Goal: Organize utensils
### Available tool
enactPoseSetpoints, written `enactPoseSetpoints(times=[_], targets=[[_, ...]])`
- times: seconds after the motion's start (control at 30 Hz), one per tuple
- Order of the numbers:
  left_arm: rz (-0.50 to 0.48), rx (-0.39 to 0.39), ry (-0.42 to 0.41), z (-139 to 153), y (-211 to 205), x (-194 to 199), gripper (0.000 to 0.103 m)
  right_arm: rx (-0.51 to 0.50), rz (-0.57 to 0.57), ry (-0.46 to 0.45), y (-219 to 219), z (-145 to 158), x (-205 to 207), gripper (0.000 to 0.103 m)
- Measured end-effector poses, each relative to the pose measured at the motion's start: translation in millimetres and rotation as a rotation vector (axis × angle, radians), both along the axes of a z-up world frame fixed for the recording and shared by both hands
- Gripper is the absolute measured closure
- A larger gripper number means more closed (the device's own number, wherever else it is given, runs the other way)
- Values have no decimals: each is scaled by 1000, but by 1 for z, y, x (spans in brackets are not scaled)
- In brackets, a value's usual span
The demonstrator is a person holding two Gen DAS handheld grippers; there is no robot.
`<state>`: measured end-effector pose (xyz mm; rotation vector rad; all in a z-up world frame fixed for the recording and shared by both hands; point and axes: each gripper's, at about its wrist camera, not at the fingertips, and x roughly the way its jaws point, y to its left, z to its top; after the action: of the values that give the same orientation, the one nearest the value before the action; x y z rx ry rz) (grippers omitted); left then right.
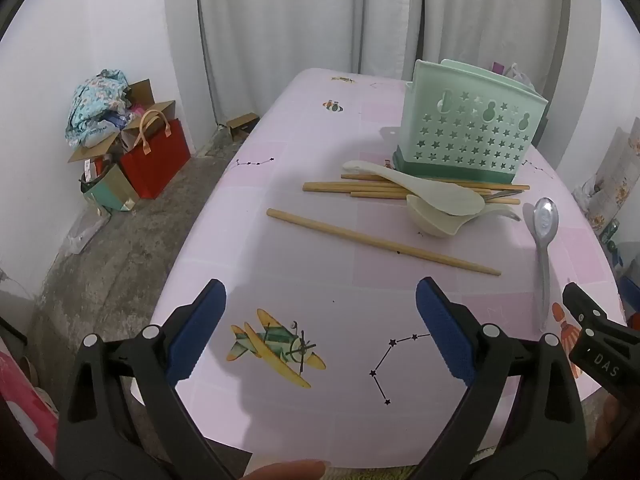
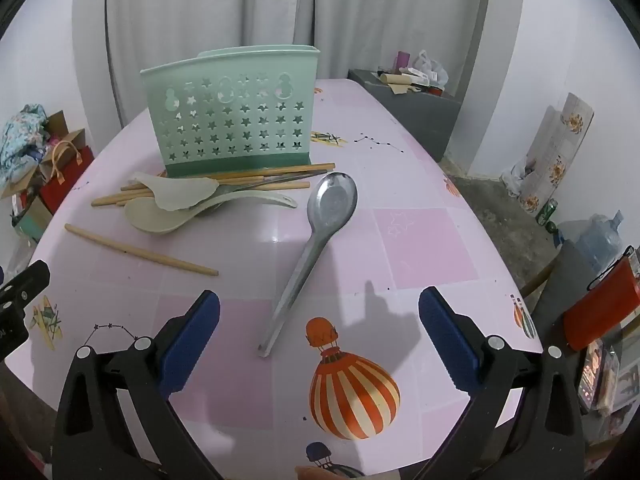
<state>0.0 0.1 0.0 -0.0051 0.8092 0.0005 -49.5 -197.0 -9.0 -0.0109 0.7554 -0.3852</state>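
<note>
From your left wrist view, you look to be at the very start: nothing is in hand and every utensil lies on the pink table (image 1: 248, 240). Your left gripper (image 1: 320, 332) hangs over bare cloth near the printed plane, its 2 blue pads spread wide with nothing between them and touching nothing. Ahead, 1 loose chopstick (image 1: 380, 242) lies alone, well clear of the pile of chopsticks (image 1: 360, 189) and the 2 white plastic spoons (image 1: 436, 202) heaped against the foot of the green holder (image 1: 472, 128). That single stick is probably your easiest first pick; it calls for coming low and closing across its width.

From your right wrist view, your right gripper (image 2: 319, 334) is likewise fully spread and empty, holding clear above the table. The metal spoon (image 2: 310, 256) lies just ahead, its handle end pointing back between the pads, bowl toward the holder (image 2: 232, 120). I judge you need to lower and straddle the handle before closing
</note>
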Motion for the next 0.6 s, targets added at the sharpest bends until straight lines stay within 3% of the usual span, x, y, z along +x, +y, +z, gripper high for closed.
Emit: enactPoseSetpoints(times=[0.6], targets=[[0, -8, 6, 0, 0, 0, 11, -5, -2, -3, 2, 4, 1, 6]])
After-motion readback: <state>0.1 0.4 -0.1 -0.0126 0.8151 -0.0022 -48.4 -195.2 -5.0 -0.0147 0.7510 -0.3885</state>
